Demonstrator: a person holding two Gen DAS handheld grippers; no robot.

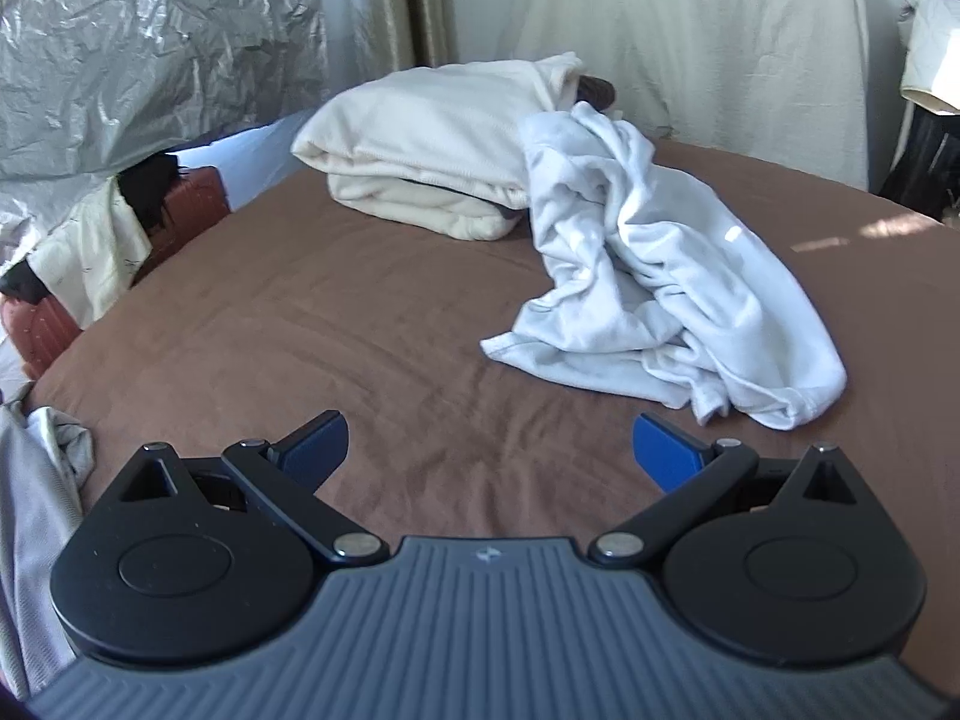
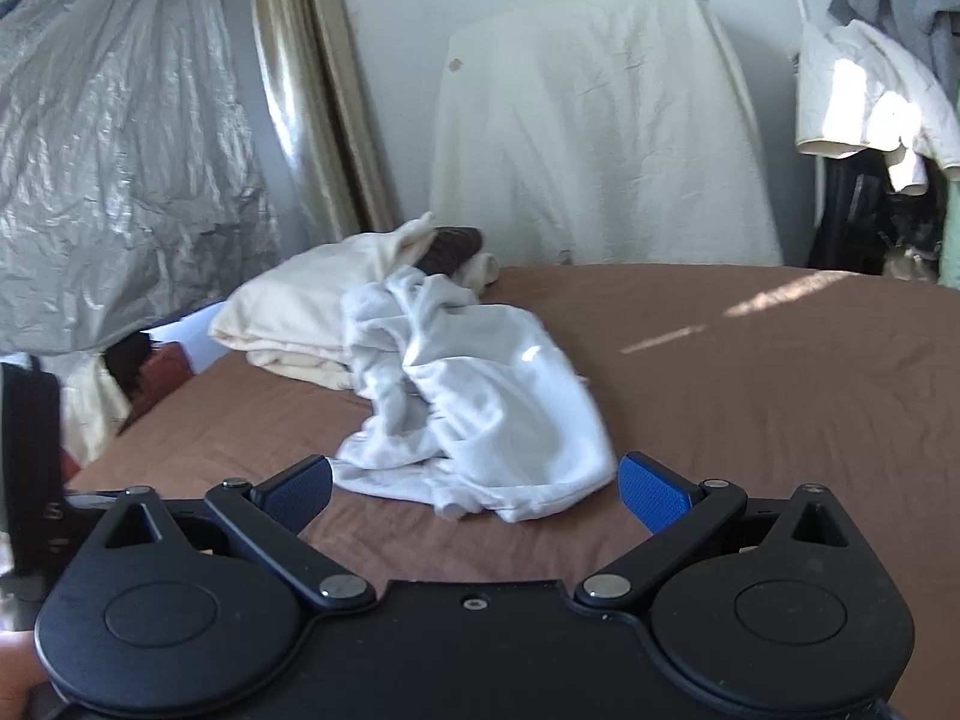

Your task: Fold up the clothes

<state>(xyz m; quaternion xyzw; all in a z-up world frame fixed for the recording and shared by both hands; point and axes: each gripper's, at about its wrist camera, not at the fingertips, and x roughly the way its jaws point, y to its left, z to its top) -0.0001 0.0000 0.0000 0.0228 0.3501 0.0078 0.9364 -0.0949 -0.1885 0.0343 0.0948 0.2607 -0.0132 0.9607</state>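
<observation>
- Left wrist view, going left to right: we've got a crinkly silver foil sheet (image 1: 120, 48) hanging at the far left, then a folded cream fleece blanket (image 1: 420, 144) sitting on the brown bedspread (image 1: 300, 330).
- Right of that blanket and draped partly over its edge is the crumpled white cotton garment (image 1: 660, 276), lying unfolded in a heap on the bed.
- Our left gripper (image 1: 489, 450) hangs over bare bedspread with its jaws spread wide, nothing between the blue pads, garment well ahead and to the right.
- Right wrist view: same white heap sits just past our right gripper (image 2: 474, 486), jaws also wide, holding nothing.
- Far right, a cream quilted jacket (image 2: 864, 96) hangs by the wall.
</observation>
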